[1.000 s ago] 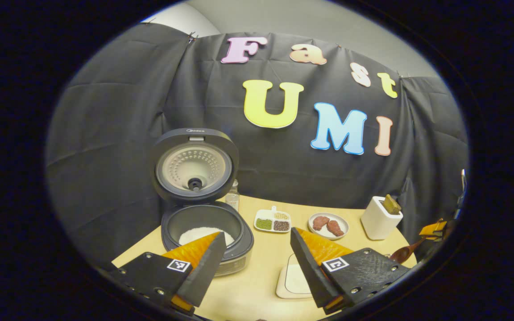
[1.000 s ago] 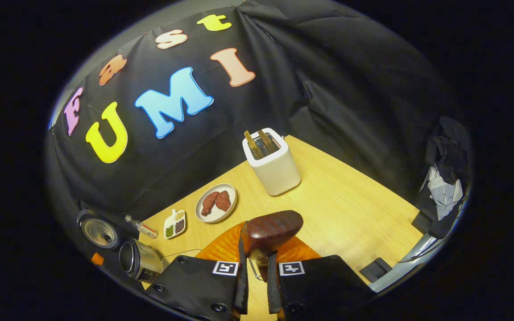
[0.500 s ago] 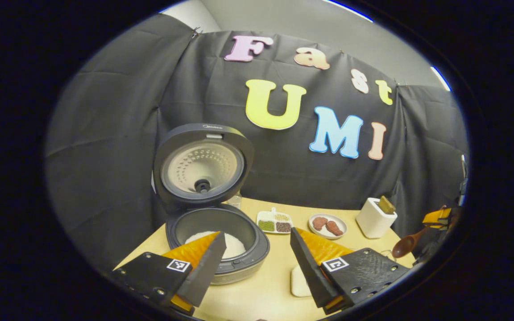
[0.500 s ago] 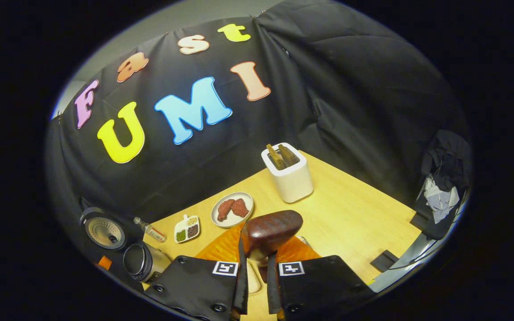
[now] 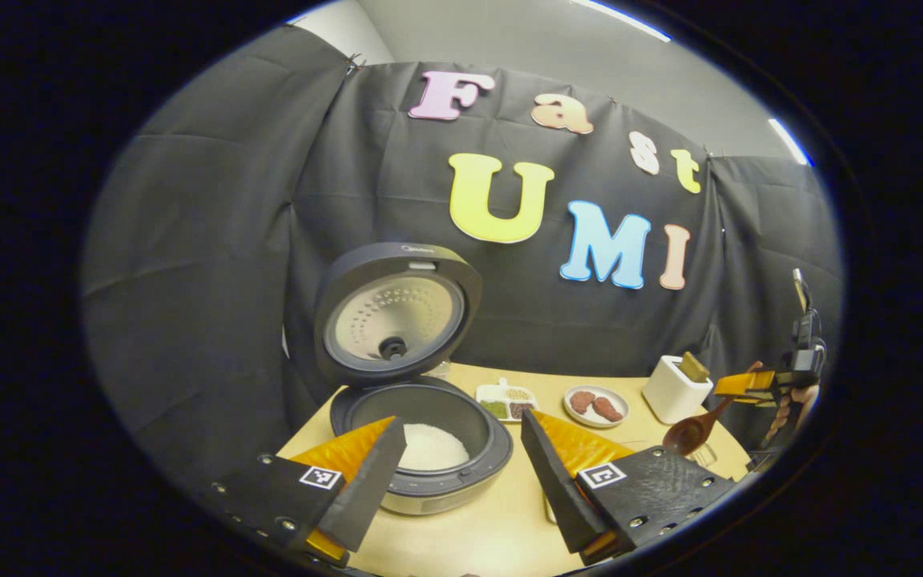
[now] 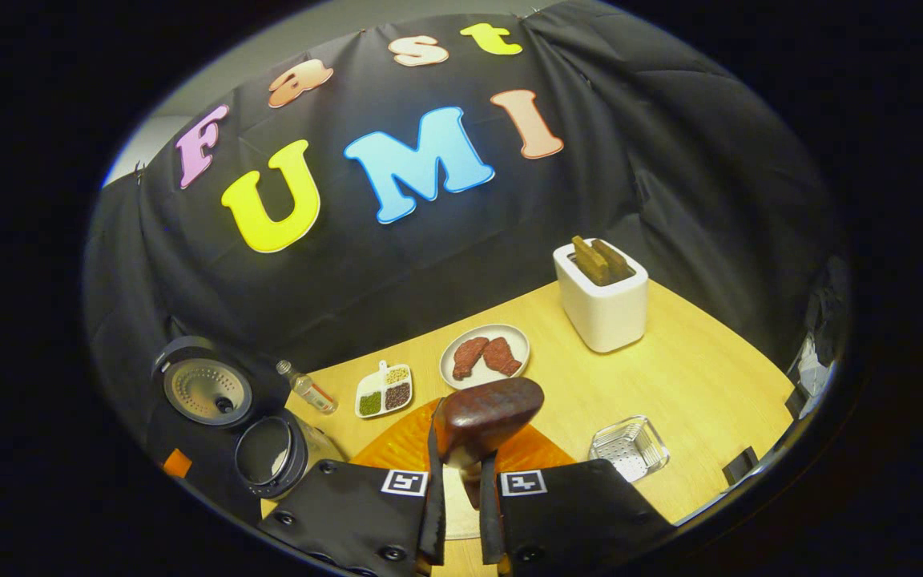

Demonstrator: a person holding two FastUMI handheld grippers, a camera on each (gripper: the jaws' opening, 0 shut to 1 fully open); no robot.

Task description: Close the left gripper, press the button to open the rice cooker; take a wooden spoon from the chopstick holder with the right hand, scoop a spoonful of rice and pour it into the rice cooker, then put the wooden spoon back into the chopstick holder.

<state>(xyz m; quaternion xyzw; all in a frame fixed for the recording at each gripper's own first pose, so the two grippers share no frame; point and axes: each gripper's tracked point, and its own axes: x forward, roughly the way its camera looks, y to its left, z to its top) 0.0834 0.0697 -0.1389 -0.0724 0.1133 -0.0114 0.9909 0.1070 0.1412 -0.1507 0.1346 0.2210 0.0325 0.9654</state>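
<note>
The dark rice cooker stands with its lid raised, and white rice lies in the pot. My left gripper is open in front of it with nothing between its fingers. Off to the right, my right gripper hangs over the table holding the wooden spoon. In the right gripper view my right gripper is shut on the spoon's handle, with the dark bowl sticking up ahead. The white chopstick holder stands at the back right with wooden handles in it. The cooker sits at the far left.
A plate of meat, a divided dish of grains and a small bottle line the back of the wooden table. A clear square container sits near the front right. A white board lies under my right gripper.
The left gripper view has swung left and closer, so the cooker sits nearer the middle. My right gripper with the spoon has turned, bringing the clear container into its view.
</note>
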